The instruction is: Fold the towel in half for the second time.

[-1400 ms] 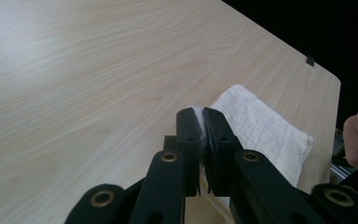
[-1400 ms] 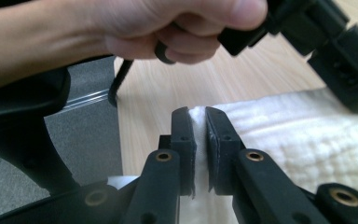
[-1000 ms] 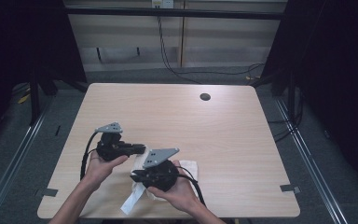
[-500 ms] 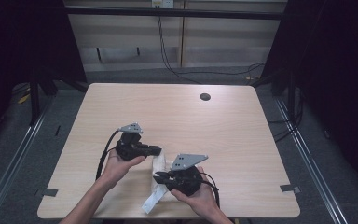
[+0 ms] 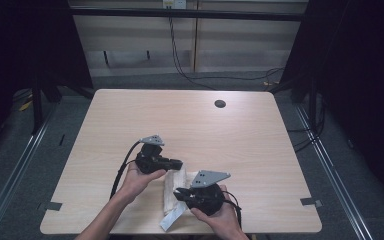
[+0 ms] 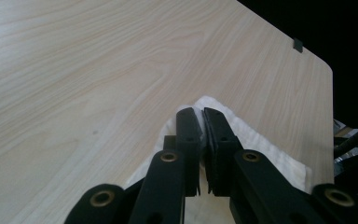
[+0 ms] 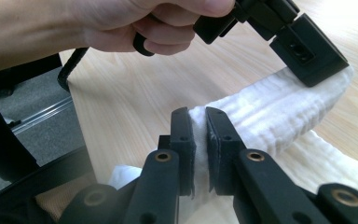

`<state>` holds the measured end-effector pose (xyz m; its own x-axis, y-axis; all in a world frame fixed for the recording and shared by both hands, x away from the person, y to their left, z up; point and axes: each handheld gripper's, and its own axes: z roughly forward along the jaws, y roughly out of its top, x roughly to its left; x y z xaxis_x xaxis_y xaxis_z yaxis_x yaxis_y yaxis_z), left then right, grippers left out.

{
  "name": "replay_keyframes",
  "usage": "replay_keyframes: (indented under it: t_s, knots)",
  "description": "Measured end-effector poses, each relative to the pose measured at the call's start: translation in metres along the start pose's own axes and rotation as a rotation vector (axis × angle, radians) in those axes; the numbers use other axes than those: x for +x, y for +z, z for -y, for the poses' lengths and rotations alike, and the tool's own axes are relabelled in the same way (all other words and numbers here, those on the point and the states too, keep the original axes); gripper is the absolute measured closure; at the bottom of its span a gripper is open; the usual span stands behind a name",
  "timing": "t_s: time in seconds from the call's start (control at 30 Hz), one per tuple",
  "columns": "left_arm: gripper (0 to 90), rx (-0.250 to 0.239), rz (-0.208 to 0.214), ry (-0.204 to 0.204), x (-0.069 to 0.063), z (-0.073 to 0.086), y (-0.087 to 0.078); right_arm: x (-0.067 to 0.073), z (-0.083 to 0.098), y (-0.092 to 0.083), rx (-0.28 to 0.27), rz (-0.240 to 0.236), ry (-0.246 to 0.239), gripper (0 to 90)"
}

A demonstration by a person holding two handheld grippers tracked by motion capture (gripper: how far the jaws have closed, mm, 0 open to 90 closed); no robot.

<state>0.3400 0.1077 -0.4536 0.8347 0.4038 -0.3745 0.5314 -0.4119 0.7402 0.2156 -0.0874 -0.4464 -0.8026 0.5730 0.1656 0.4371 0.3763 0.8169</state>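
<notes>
Both tools grip one white towel (image 5: pixel 174 192) lying near the front edge of the table (image 5: pixel 260 140). The left gripper (image 6: pixel 202 135) pinches its far corner nearly shut; the right gripper (image 7: pixel 198 135) clamps a thicker fold (jaws slightly apart).

High view above the table (image 5: pixel 130 115) looking down, both gripper views close, level, sharing the towel (image 7: pixel 279 109)

Left gripper (image 5: pixel 179 163) in the left hand (image 5: pixel 139 176), jaws pinched together, right gripper (image 5: pixel 177 192) in the right hand (image 5: pixel 219 212), jaws clamped, tips facing inward, forearms converging from below
</notes>
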Motion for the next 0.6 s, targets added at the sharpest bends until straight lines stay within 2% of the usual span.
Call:
replay_keyframes:
  t_s: [0.17, 0.37, 0.47, 0.6]
  knots:
    - [85.6, 0.028, 0.016, 0.003, -0.003, -0.002, 0.017, 0.0, 0.008, -0.006, 0.01, 0.027, 0.0, 82.7]
    - [85.1, 0.066, 0.032, -0.021, -0.002, 0.004, 0.044, -0.01, 0.027, -0.008, 0.079, 0.061, 0.029, 81.6]
    - [84.5, 0.077, 0.037, -0.025, -0.002, 0.003, 0.054, -0.014, 0.034, -0.011, 0.094, 0.075, 0.032, 79.1]
    - [83.1, 0.087, 0.048, -0.02, -0.004, 0.001, 0.064, -0.019, 0.042, -0.011, 0.147, 0.09, 0.025, 72.9]
